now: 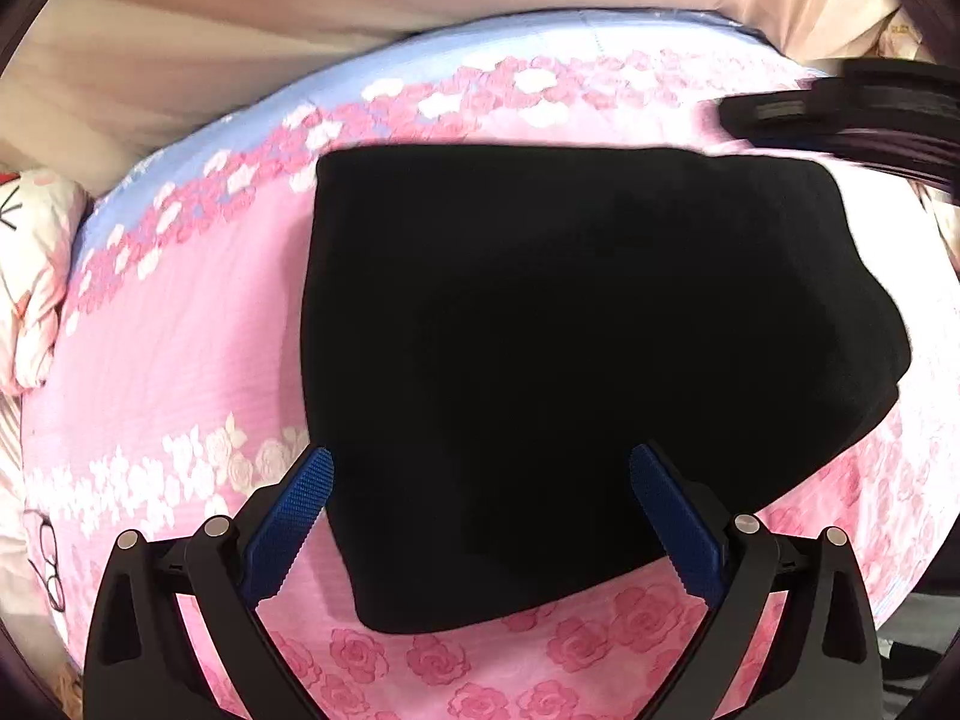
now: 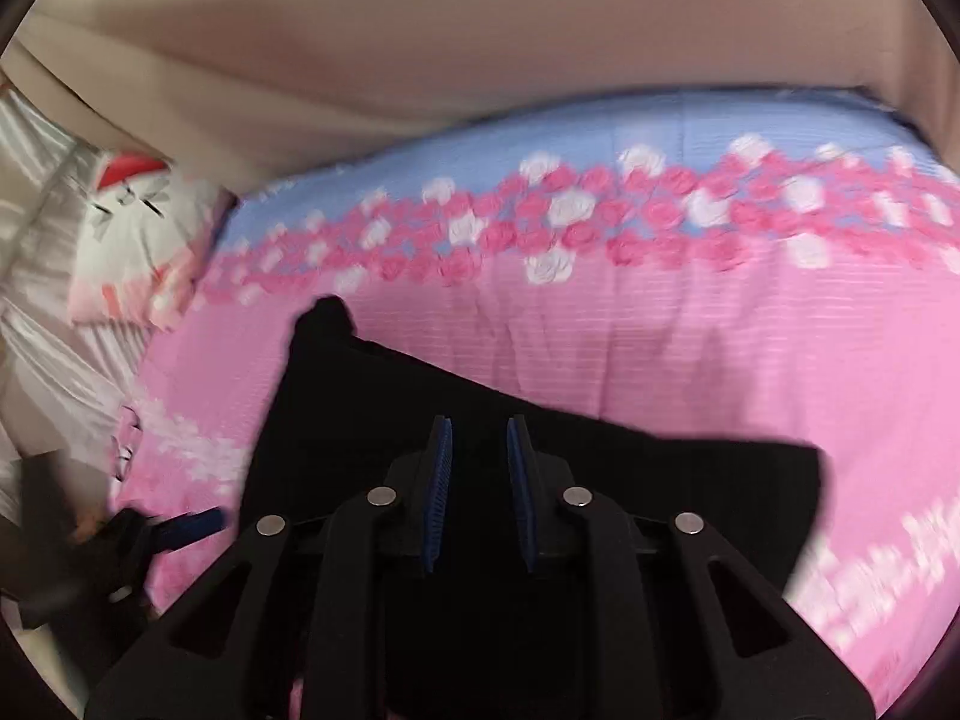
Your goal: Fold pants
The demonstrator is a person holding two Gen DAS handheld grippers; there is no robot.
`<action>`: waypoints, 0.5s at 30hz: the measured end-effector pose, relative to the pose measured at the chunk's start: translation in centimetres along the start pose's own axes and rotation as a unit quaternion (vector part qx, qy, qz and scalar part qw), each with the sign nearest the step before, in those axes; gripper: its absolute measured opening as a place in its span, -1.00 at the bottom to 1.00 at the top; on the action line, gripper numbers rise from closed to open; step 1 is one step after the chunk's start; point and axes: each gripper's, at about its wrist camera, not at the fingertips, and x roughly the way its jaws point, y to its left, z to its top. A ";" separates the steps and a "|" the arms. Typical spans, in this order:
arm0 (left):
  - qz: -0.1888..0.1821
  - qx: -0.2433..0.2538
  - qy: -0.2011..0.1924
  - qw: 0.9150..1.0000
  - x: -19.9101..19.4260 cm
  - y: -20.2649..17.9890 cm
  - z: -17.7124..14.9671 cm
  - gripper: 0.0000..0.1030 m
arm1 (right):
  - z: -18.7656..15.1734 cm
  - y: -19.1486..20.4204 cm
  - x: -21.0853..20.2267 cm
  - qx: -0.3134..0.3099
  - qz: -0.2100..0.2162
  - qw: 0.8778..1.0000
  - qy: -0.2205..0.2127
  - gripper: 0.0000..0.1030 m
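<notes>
The black pants (image 1: 576, 360) lie folded into a compact block on the pink floral bedspread (image 1: 180, 348). My left gripper (image 1: 480, 462) is open wide, its blue pads either side of the pants' near edge, holding nothing. In the right wrist view the pants (image 2: 372, 420) lie under and ahead of my right gripper (image 2: 478, 429). Its blue pads stand a narrow gap apart, and no cloth shows between them. The right gripper also shows blurred in the left wrist view (image 1: 852, 114), at the pants' far right corner. The left gripper shows at lower left in the right wrist view (image 2: 198, 525).
A white and pink cartoon pillow (image 2: 138, 246) lies at the bed's left end. Beige curtains (image 2: 480, 48) hang behind the bed. A blue band of the bedspread (image 2: 660, 132) runs along the far edge. A pair of glasses (image 1: 51, 564) lies at the left.
</notes>
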 end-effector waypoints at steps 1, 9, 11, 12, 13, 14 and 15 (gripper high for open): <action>-0.001 0.003 -0.002 1.000 -0.2 -0.2 0.4 0.90 | 0.1 -1.1 1.4 0.011 -0.021 1.000 0.015 -0.70; -0.025 0.013 -0.006 1.000 0.0 -0.7 2.8 0.90 | 0.6 0.4 -3.0 0.010 0.023 1.000 -0.019 -0.62; -0.025 0.013 0.003 1.000 0.4 -0.8 3.1 0.90 | 1.5 2.1 -2.7 -0.014 0.043 0.999 -0.009 -0.62; -0.025 0.011 0.007 1.000 0.6 -0.7 3.1 0.90 | 2.3 3.0 -2.1 -0.027 0.066 0.997 -0.001 -0.62; -0.023 0.008 0.013 1.000 0.7 -0.7 3.0 0.90 | 2.8 3.9 -1.3 -0.041 0.086 0.995 0.012 -0.62; -0.022 0.005 0.015 1.000 0.8 -0.6 3.0 0.90 | 3.5 5.2 -0.2 -0.062 0.113 0.991 0.033 -0.62; -0.020 0.001 0.016 1.000 0.8 -0.6 2.9 0.90 | 4.1 6.2 1.2 -0.077 0.133 0.987 0.052 -0.62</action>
